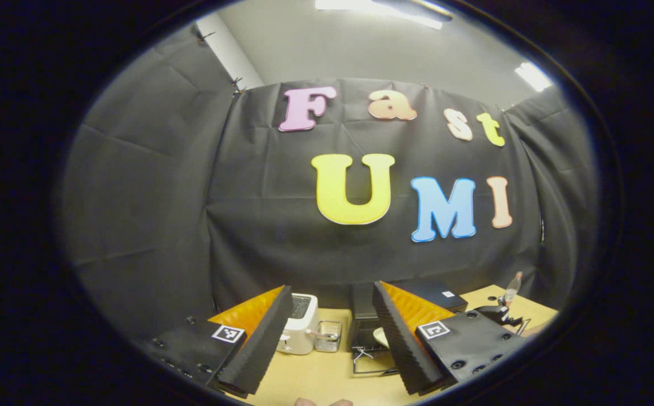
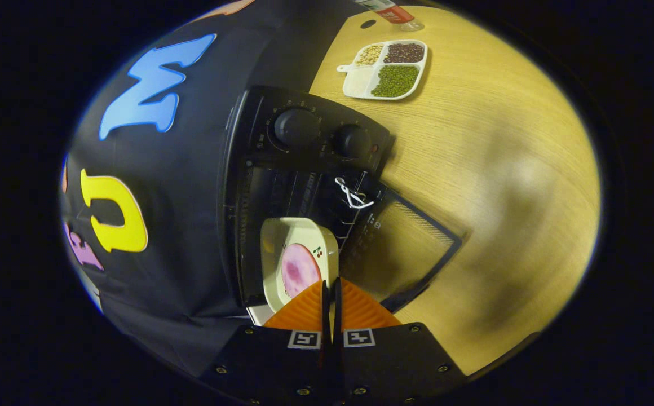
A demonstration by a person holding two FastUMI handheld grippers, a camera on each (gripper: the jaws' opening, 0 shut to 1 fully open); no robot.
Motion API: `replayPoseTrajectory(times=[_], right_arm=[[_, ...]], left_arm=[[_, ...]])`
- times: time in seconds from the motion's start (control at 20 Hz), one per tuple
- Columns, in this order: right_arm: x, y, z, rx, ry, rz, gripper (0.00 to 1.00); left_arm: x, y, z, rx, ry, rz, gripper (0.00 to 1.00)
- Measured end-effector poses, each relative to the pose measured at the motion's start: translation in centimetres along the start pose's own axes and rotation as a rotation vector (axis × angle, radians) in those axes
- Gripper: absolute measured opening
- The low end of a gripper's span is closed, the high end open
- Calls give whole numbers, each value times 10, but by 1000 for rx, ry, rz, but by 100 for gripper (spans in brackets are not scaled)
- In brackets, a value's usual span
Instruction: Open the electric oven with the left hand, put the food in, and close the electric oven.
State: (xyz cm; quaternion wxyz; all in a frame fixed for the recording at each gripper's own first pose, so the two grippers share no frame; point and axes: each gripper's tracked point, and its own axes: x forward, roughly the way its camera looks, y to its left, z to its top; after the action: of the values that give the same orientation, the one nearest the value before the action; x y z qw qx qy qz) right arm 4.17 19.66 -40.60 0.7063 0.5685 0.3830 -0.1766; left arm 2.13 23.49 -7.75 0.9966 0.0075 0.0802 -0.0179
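Oven (image 2: 304, 169) at frame centre in my right gripper view, its door (image 2: 400, 248) dropped open; my right gripper (image 2: 330, 287), fingers clenched on the plate (image 2: 296, 254) rim, holds pink food (image 2: 299, 270) at the opening. Left gripper (image 1: 330, 332) fingers released, low above the worktop (image 1: 316, 378).

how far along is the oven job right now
Done: the black electric oven is open, its glass door folded down onto the wooden table. In hand: the right claw is shut on the edge of the cream square plate with pink food, which sits at the oven mouth. The left claw is open, held back. Left: release the plate, withdraw, then close the door.
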Motion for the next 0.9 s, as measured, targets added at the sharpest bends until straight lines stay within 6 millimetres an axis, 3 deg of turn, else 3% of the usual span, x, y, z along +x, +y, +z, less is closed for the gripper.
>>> replayPoseTrajectory(times=[0.25, 0.3, 0.55, 0.65, 0.9], right_arm=[[46, 17, 21, 170, -203, 25, 1], [54, 21, 21, 180, -217, 28, 1], [91, 44, 24, 241, -299, 63, 1], [104, 45, 19, 288, -313, 56, 2], [114, 51, 9, 243, -300, 48, 5]], left_arm=[[-9, 28, 0, 8, 10, 32, 96], [-12, 34, 0, 12, 12, 45, 100], [-24, 61, -16, 24, 65, 107, 96], [-27, 66, -17, 31, 79, 121, 100], [-30, 66, -13, 49, 77, 142, 96]])
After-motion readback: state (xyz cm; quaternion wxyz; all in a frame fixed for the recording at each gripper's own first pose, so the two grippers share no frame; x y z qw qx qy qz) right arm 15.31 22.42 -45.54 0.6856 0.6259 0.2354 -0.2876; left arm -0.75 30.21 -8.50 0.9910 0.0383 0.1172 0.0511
